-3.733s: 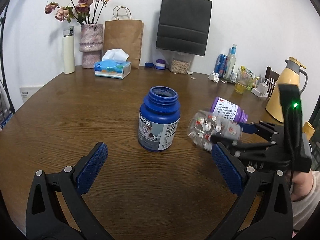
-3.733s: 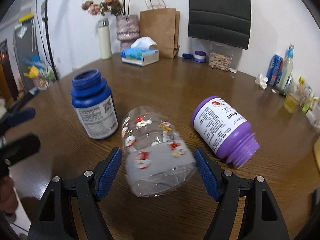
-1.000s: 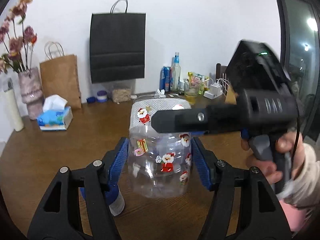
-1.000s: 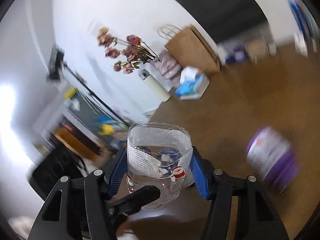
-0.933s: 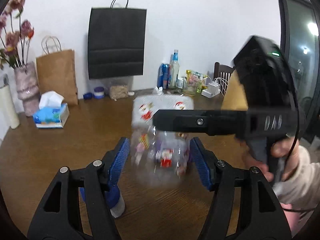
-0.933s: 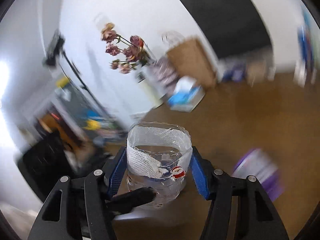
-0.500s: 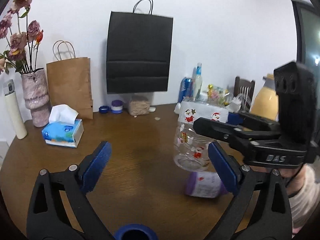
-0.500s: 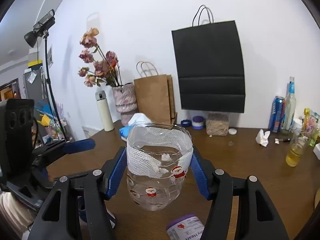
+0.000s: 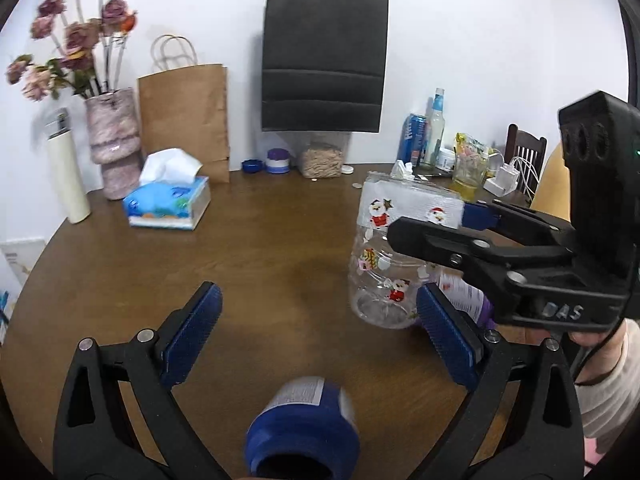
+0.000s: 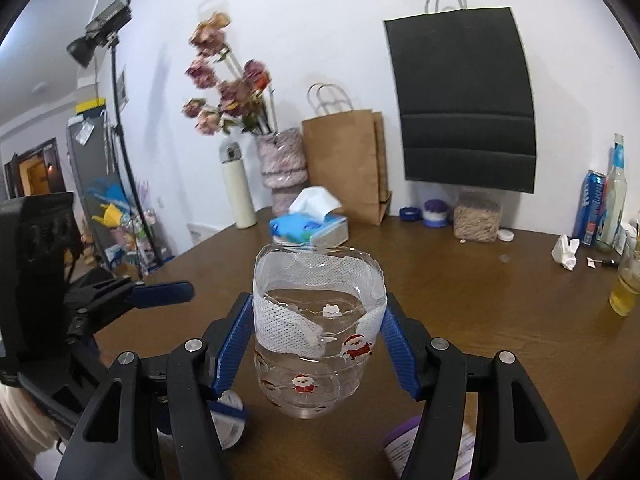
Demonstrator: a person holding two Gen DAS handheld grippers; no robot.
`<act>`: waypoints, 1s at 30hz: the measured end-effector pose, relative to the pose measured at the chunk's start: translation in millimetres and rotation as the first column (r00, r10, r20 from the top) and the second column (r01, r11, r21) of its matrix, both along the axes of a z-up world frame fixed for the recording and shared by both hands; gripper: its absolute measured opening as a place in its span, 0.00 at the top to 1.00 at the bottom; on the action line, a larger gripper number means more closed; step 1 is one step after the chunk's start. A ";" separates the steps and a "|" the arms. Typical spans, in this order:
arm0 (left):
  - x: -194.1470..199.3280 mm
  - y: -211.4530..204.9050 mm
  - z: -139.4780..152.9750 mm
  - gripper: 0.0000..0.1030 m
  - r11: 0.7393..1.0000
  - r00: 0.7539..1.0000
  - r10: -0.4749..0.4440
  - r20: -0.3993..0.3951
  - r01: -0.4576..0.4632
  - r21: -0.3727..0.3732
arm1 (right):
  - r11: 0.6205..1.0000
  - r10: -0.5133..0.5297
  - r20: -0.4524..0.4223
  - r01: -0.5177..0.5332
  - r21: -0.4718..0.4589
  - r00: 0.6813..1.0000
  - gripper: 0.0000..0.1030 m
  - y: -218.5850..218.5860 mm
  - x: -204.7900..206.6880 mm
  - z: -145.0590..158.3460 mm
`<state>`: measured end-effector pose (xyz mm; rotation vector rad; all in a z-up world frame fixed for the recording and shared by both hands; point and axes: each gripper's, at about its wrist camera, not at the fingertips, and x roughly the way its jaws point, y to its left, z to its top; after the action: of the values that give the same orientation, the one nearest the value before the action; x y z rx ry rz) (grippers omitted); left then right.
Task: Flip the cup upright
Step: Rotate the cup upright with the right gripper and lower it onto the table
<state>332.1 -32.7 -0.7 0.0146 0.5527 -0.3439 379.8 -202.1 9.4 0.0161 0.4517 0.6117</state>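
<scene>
The right tool (image 10: pixel 320 344) is clamping the clear cup (image 10: pixel 318 332) upright (mouth up, Santa stickers showing) above the brown counter (image 10: pixel 480 312), while the left tool (image 9: pixel 320 332) is gaping apart with nothing between its pads, a blue bottle (image 9: pixel 302 436) sitting below it.

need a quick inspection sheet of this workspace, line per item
surface: round brown wooden table.
job's things: clear cup with Santa stickers, mouth up, held above the table.
clutter: blue bottle, purple bottle, tissue box, vase, brown bag, black bag, drinks at the far right.
grippers: right gripper shut on the cup; left gripper open, holding nothing.
cables: white charger leads at the far right.
surroundings: white wall, lamp stand.
</scene>
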 end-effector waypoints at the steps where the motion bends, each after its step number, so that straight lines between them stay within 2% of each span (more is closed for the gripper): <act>1: -5.6 0.4 -5.0 0.04 1.000 1.000 0.015 0.003 -0.015 0.013 | 1.000 0.008 -0.002 -0.008 -0.012 1.000 0.35 3.9 -3.8 -4.4; 7: -21.1 -4.9 -36.3 0.03 0.997 1.000 0.009 -0.011 -0.008 0.076 | 0.998 0.028 -0.039 -0.030 -0.048 0.999 0.34 14.6 -9.9 -26.8; 11: -15.0 -0.9 -47.5 0.03 0.998 0.999 0.030 -0.039 -0.027 0.063 | 0.994 0.024 -0.058 -0.030 -0.110 0.998 0.34 22.4 -10.6 -44.0; 13: -14.0 0.8 -48.4 0.03 0.998 0.998 0.037 -0.043 -0.035 0.054 | 0.992 0.023 -0.062 -0.031 -0.119 0.998 0.34 23.4 -10.6 -47.3; 17: -16.6 -6.9 -53.7 0.03 0.991 0.999 0.037 -0.032 -0.033 0.127 | 0.990 0.021 -0.087 -0.033 -0.138 0.996 0.33 24.3 -7.3 -58.5; 20: -20.7 -9.9 -55.1 0.03 0.988 0.999 0.029 -0.017 -0.026 0.155 | 0.990 0.022 -0.079 -0.032 -0.136 0.997 0.33 23.1 -9.1 -61.5; 25: -22.4 -7.3 -50.3 0.02 0.988 0.999 0.035 0.002 -0.035 0.152 | 0.990 0.042 -0.087 -0.053 -0.131 0.995 0.32 22.9 -12.1 -60.1; 27: -23.1 -6.7 -48.0 0.02 0.987 0.999 0.040 0.007 -0.041 0.154 | 0.993 0.045 -0.082 -0.054 -0.101 0.996 0.23 18.1 -16.6 -54.0; 30: -27.0 -6.0 -43.2 0.02 0.988 0.999 0.041 0.016 -0.043 0.148 | 0.996 0.048 -0.080 -0.054 -0.077 0.996 0.22 13.2 -20.3 -48.7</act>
<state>305.2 -38.7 -43.9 0.1482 0.5644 -0.2606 359.5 -189.0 -39.3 -0.0475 0.5529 0.6446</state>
